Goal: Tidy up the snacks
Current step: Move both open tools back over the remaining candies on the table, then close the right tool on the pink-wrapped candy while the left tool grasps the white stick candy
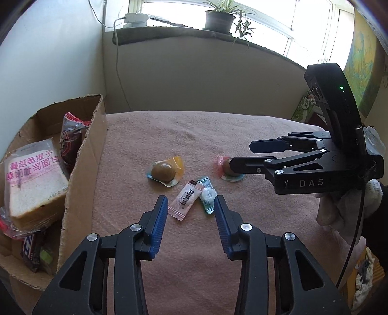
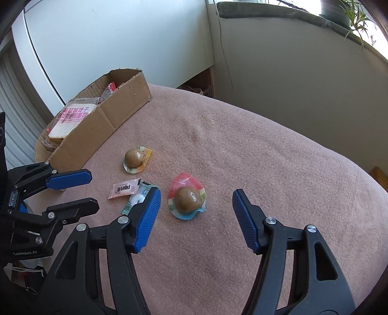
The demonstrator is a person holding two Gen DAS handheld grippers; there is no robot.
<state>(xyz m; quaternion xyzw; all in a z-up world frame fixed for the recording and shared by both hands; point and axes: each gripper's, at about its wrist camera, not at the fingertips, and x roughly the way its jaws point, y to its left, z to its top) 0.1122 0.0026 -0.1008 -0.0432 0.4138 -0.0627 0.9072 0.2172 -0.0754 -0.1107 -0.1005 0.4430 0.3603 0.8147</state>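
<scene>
On the pink blanket lie a pink candy sachet (image 1: 183, 201) (image 2: 124, 191), a green wrapped candy (image 1: 207, 193) (image 2: 138, 197), a packed egg with an orange wrapper (image 1: 163, 172) (image 2: 134, 158) and a packed egg with a red wrapper (image 1: 226, 167) (image 2: 188, 199). My left gripper (image 1: 191, 206) (image 2: 93, 191) is open just short of the pink sachet and green candy. My right gripper (image 2: 196, 201) (image 1: 240, 153) is open above and around the red-wrapped egg. A cardboard box (image 1: 84, 155) (image 2: 106, 116) at the left holds packed bread (image 1: 31, 179) (image 2: 70, 118) and other snacks.
The blanket (image 1: 242, 230) (image 2: 266, 169) covers a table that drops off at the right. A wall and a windowsill with a potted plant (image 1: 219, 19) stand behind. A cable (image 1: 118, 60) hangs down the wall near the box.
</scene>
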